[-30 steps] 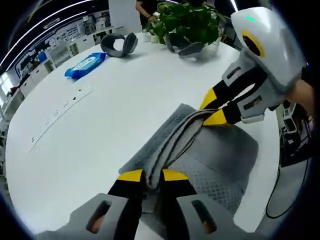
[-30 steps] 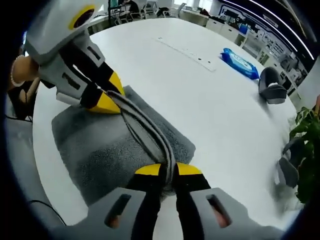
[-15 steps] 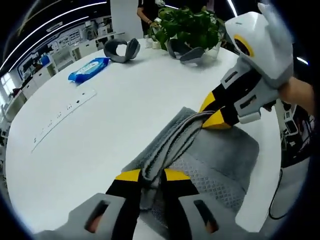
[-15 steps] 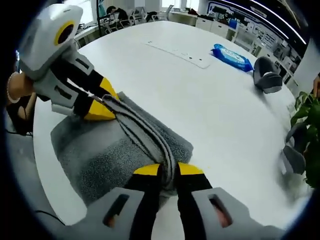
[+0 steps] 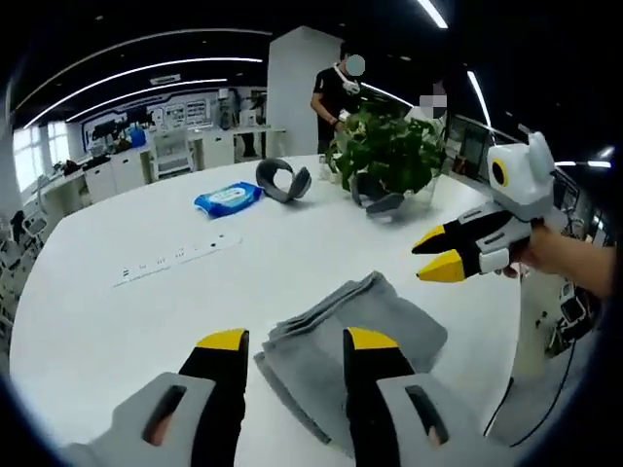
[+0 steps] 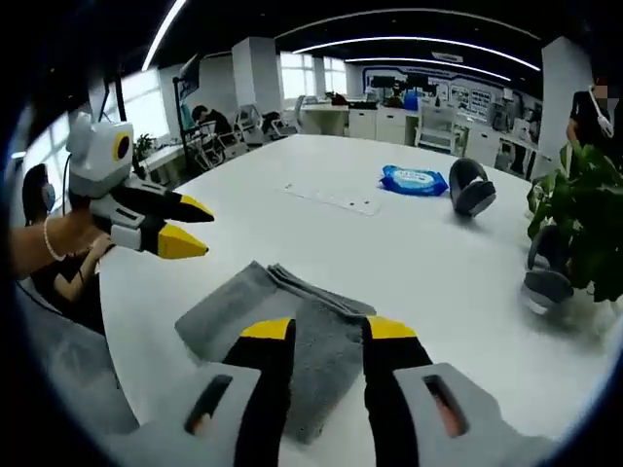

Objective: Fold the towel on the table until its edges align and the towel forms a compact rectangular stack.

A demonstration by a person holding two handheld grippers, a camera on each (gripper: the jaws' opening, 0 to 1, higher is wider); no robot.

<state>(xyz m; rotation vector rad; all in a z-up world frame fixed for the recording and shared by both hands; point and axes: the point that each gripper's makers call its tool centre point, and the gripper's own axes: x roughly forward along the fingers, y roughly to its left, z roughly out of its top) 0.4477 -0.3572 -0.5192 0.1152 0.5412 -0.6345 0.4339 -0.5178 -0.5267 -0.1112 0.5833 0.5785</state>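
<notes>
Both grippers have let go of the towel and pulled up and back since half a second ago, when each clamped a bunched edge of it. Left gripper (image 5: 288, 342) now hangs above the table (image 5: 146, 321) with jaws wide apart, nothing between them; same for the right gripper (image 6: 328, 332) in its own view. Towel (image 5: 355, 341) lies flat on the table, grey, folded into a rough rectangle with stacked layers showing along one edge; edges not perfectly even. In the right gripper view the towel (image 6: 277, 316) sits just beyond the jaw tips, near the table's near edge.

Left gripper view: right gripper (image 5: 440, 253) comes in from the right, held by a hand (image 5: 560, 263), jaws parted, clear of the towel. Right gripper view: left gripper (image 6: 190, 226) comes in from the left, held by a hand (image 6: 44, 248) with a bead bracelet, jaws parted, above and beside the towel.

Farther back on the table: blue wipes pack (image 5: 227, 197), white power strip (image 5: 175, 261), grey headset (image 5: 282, 180), second grey headset (image 5: 380, 199) by the potted plant (image 5: 384, 146). Two people stand behind the plant. A seated person (image 6: 44, 209) is at the left in the right gripper view.
</notes>
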